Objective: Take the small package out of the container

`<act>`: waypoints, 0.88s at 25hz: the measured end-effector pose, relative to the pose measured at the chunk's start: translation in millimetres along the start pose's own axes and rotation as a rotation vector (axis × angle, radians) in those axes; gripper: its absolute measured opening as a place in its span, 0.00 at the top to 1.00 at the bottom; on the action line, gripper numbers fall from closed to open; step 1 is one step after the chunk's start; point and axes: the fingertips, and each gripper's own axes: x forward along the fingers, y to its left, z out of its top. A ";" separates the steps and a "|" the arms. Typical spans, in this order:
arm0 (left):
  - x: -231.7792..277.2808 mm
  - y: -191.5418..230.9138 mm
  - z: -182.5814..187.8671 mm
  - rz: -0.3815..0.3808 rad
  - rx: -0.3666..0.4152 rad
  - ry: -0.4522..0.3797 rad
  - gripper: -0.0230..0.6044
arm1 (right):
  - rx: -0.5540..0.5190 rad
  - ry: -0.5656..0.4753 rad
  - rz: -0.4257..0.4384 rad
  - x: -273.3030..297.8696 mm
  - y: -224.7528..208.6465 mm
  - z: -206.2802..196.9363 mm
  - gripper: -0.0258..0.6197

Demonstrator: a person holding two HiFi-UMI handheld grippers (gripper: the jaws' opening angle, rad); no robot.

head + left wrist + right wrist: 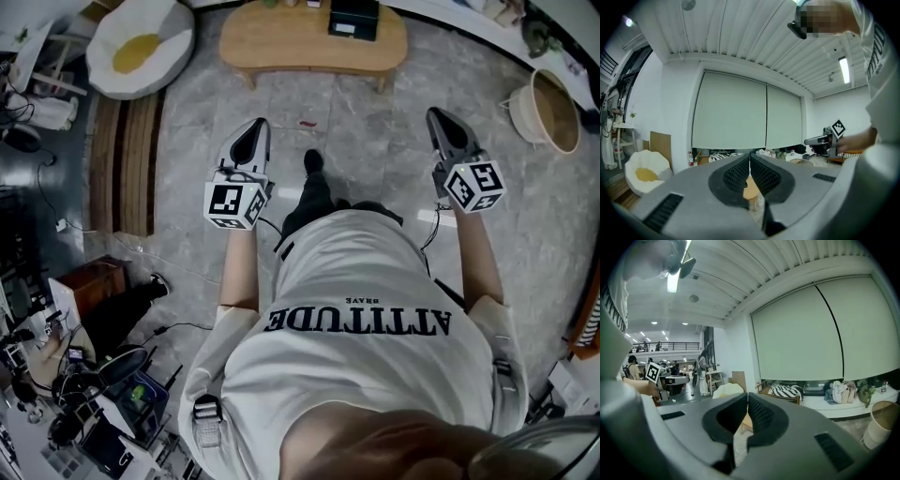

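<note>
Tongs, two, grey moulded plastic with black ribbed pads. On the left tongs the jaws were pressed together with nothing between them. On the right tongs the jaws were likewise pressed together and empty. Both pointed to twelve o'clock, well apart, over the grey veined stone floor.

Containers, head view:
- Black box, rectangular, with a pale label on its top. It stood at twelve o'clock on the oval table of light wood. Its contents were not visible. The small package could not be made out in any view.
- Round basket, tan and woven-looking, stood at two o'clock on the floor. It was open-topped and only its bare inner wall showed.

Other: a white, soft, rounded cushion with a yellow centre lay at eleven o'clock.
</note>
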 end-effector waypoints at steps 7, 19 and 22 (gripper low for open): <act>56.6 39.8 5.0 -0.036 0.021 0.007 0.93 | 0.003 -0.002 -0.058 42.8 -26.5 13.4 0.93; 155.3 131.8 9.8 -0.146 0.037 0.042 0.93 | 0.018 0.024 -0.143 148.5 -47.7 36.3 0.93; 175.0 155.8 11.9 -0.171 0.054 0.045 0.93 | 0.017 0.031 -0.163 172.8 -47.4 41.4 0.93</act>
